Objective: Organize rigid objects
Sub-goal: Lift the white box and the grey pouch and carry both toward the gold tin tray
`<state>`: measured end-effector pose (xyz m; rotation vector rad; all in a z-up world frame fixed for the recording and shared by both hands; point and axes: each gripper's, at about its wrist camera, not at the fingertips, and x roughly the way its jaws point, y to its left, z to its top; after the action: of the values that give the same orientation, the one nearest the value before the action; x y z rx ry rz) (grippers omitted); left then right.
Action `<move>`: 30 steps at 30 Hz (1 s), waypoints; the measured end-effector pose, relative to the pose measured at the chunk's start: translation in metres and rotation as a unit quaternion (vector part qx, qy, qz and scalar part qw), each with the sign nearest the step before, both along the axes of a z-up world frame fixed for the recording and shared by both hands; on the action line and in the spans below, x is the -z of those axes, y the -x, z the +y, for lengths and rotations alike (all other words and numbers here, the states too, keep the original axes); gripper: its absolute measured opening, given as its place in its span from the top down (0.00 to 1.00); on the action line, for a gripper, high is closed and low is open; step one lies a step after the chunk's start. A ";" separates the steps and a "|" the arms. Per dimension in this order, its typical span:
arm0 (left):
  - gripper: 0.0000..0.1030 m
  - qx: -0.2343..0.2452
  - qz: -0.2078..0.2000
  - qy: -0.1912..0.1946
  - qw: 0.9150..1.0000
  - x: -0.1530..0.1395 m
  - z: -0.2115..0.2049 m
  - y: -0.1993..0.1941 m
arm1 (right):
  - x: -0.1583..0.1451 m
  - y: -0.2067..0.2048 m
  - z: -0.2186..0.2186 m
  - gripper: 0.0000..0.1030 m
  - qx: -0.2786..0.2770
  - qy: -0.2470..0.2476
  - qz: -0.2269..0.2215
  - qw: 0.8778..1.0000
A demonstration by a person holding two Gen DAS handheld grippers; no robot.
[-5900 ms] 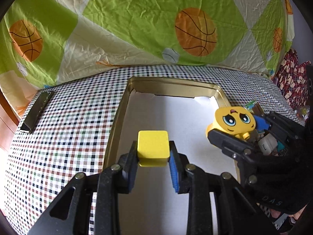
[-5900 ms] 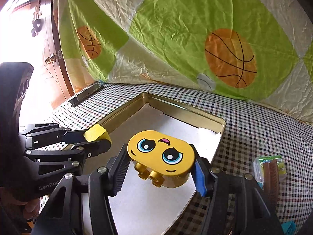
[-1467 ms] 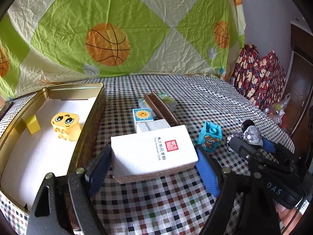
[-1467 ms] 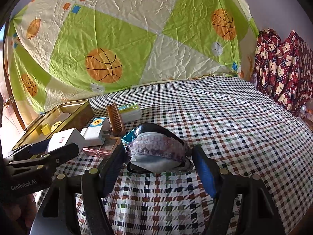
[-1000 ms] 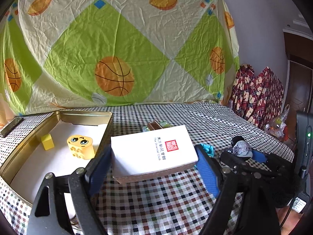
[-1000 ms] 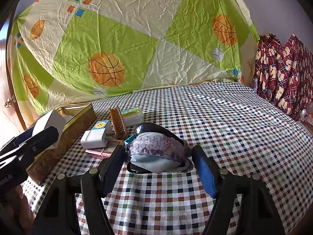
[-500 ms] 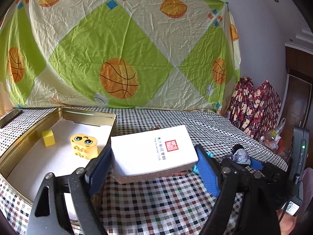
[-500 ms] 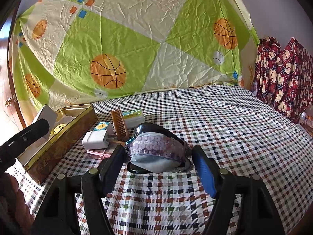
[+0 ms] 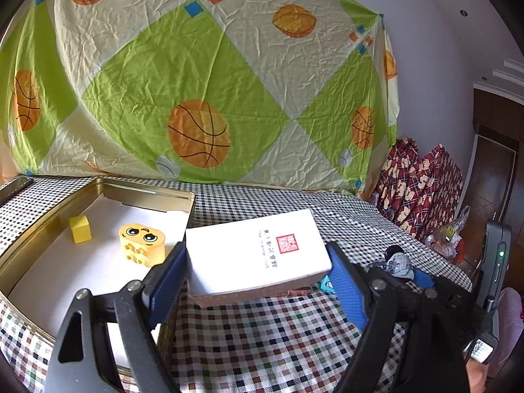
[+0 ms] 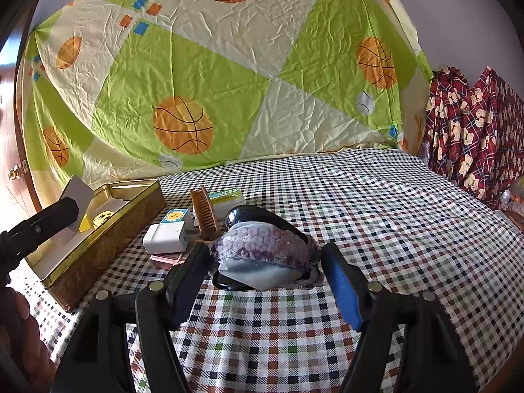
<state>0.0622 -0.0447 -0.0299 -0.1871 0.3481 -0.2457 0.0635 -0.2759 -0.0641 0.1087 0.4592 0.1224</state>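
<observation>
While the left tool (image 9: pixel 255 273) clamps a white box (image 9: pixel 258 249) bearing a red seal, the right tool (image 10: pixel 265 273) grips a sequined black item (image 10: pixel 262 249).

"That sheet (image 9: pixel 196 75) is loud: green and cream diamonds with orange basketballs."

"And the cloth (image 10: pixel 376 216) is checked in white, black, red and green. The tin (image 9: pixel 147 193) is gold."

"White box (image 9: pixel 255 249) with a red stamp. Yellow cube (image 9: pixel 79 228), yellow toy (image 9: pixel 142 245) with blue eyes."

"Blue pads (image 9: pixel 347 288) on black grippers."
</observation>
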 end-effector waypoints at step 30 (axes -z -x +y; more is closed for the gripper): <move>0.19 -0.049 -0.007 0.013 0.999 -0.003 0.046 0.009 | -0.002 0.008 0.048 0.30 -0.045 -0.002 -0.015 0.999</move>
<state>0.0530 0.0011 -0.0273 -0.2277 0.3207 -0.1546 0.0555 -0.2274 -0.0621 0.0907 0.4337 0.2130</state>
